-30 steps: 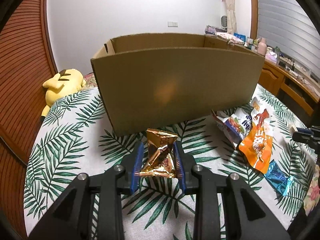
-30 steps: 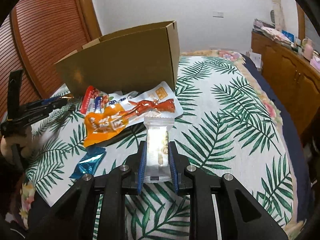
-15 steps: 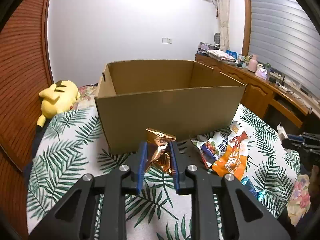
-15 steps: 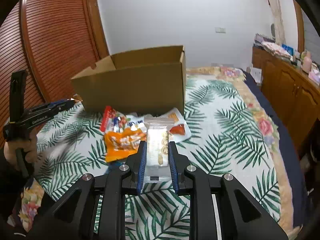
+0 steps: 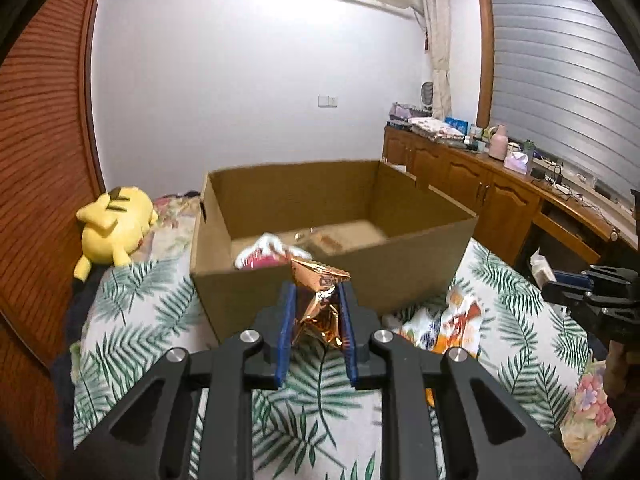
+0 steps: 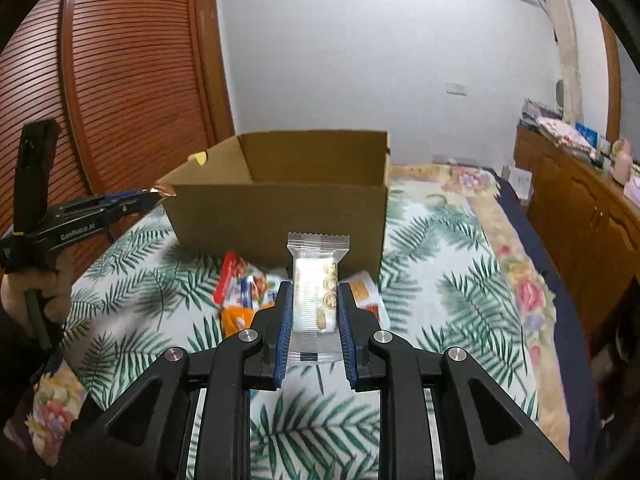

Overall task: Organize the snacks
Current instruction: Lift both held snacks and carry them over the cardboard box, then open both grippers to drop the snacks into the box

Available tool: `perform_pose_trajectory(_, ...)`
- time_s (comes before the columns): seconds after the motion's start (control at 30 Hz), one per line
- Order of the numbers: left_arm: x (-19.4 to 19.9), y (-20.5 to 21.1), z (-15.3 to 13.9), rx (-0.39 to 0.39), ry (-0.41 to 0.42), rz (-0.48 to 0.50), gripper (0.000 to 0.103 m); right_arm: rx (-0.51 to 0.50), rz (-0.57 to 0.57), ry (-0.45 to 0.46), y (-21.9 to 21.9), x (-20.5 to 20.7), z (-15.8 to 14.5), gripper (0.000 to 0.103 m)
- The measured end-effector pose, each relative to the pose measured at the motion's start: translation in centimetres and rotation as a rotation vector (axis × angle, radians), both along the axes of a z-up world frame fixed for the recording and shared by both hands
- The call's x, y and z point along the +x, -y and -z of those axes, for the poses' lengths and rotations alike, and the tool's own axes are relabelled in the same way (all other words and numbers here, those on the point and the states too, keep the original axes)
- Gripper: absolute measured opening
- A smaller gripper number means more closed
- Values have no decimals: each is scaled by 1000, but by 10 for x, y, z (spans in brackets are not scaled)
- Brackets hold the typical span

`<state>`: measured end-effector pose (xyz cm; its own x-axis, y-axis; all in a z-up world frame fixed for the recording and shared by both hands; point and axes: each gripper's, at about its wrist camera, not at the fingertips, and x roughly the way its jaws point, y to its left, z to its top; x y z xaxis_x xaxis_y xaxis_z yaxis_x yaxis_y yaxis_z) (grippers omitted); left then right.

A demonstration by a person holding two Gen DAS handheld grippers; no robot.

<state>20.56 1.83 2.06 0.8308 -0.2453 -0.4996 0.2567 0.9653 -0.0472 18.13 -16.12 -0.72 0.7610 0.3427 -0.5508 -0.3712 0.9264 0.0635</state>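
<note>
Left wrist: left claw (image 5: 316, 300) clamps gold packet (image 5: 318, 300); right claw (image 6: 314, 300) clamps clear packet (image 6: 316, 280)

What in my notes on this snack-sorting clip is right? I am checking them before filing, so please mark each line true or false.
1. The left gripper is shut on a gold foil packet. True.
2. The right gripper is open, holding nothing. False: it is shut on a clear wrapped biscuit pack.
3. The cardboard box is open at the top with something already inside. True: a pink and white packet lies on its floor.
4. The yellow plush toy sits inside the box. False: it lies on the bed beside the box.
5. No snacks are left on the palm-leaf bedspread. False: several snack packets lie in front of the box.
</note>
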Motion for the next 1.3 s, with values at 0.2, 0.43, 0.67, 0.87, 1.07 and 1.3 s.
perform_pose_trajectory(0.2, 22, 4, -17, 4, 34, 5, 19, -18, -38, 49, -17, 22, -19, 20)
perform_pose_trajectory(0.43, 53, 2, -22, -5, 47, -3, 19, -36, -77, 81, -40, 57, -33, 20)
perform_pose_trajectory(0.67, 87, -8, -10, -26, 25, -16, 19, -52, -105, 89, -65, 94, -32, 20)
perform_pose_trajectory(0.87, 104, -8, 2, -41, 15, -13, 20, -76, -121, 88, -83, 119, -24, 20)
perform_pose_trajectory(1.07, 118, -8, 14, -37, 2, 0, 20, -82, -132, 71, -95, 142, -13, 20)
perform_pose_trajectory(1.3, 129, -5, 18, -20, -17, -3, 20, -75, -145, 38, -100, 164, -2, 20)
